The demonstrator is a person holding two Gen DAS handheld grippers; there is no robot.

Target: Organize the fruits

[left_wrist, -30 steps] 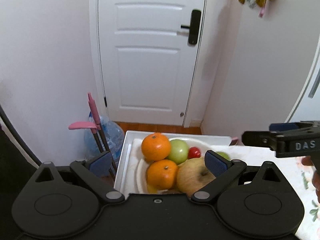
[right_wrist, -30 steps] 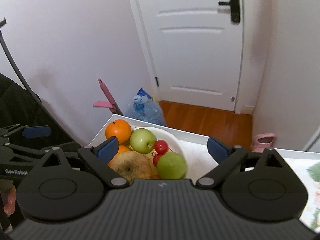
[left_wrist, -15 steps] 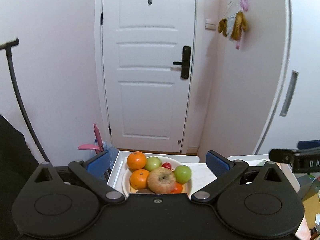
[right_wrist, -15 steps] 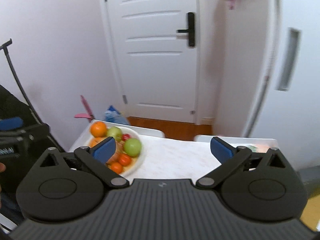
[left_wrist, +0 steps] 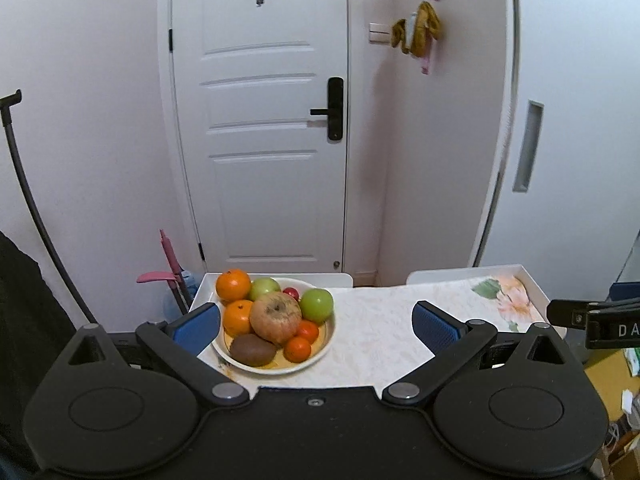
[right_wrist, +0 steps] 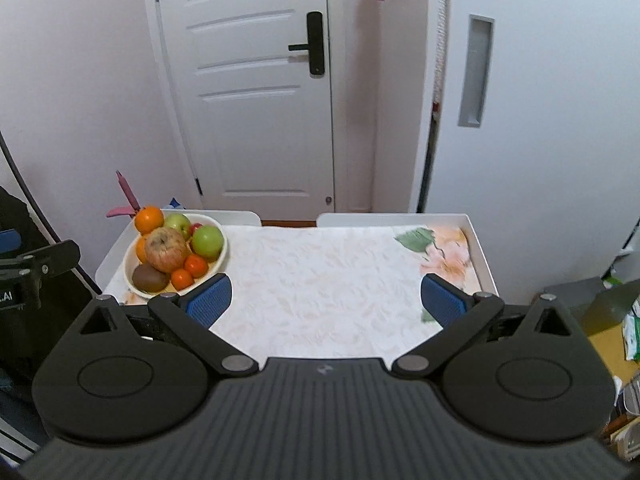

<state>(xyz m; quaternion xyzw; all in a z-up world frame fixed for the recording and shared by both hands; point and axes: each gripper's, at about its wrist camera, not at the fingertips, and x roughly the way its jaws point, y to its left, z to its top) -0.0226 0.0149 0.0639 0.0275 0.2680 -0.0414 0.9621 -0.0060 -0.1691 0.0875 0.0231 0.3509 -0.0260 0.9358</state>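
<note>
A white bowl (left_wrist: 326, 340) (right_wrist: 132, 288) sits at the left end of a small white table with a floral cloth (left_wrist: 384, 320) (right_wrist: 320, 276). It holds two oranges (left_wrist: 233, 285), green apples (left_wrist: 317, 305) (right_wrist: 207, 241), a large brownish apple (left_wrist: 276, 317) (right_wrist: 166, 249), a kiwi (left_wrist: 252, 350) (right_wrist: 149, 278), small tangerines (left_wrist: 297, 350) and a red cherry tomato (left_wrist: 291, 292). My left gripper (left_wrist: 316, 324) is open and empty, held back above the bowl's near side. My right gripper (right_wrist: 326, 300) is open and empty over the cloth's near edge, right of the bowl.
A white door (left_wrist: 264, 140) and walls stand behind the table. A pink-handled tool (left_wrist: 168, 256) and a water bottle lie at the table's left. A white cabinet (right_wrist: 520, 120) is at the right, with clutter (right_wrist: 616, 320) on the floor.
Both grippers have pulled back and up from the bowl. The view widened from close on the fruit to the whole table. Both stayed open and empty.
</note>
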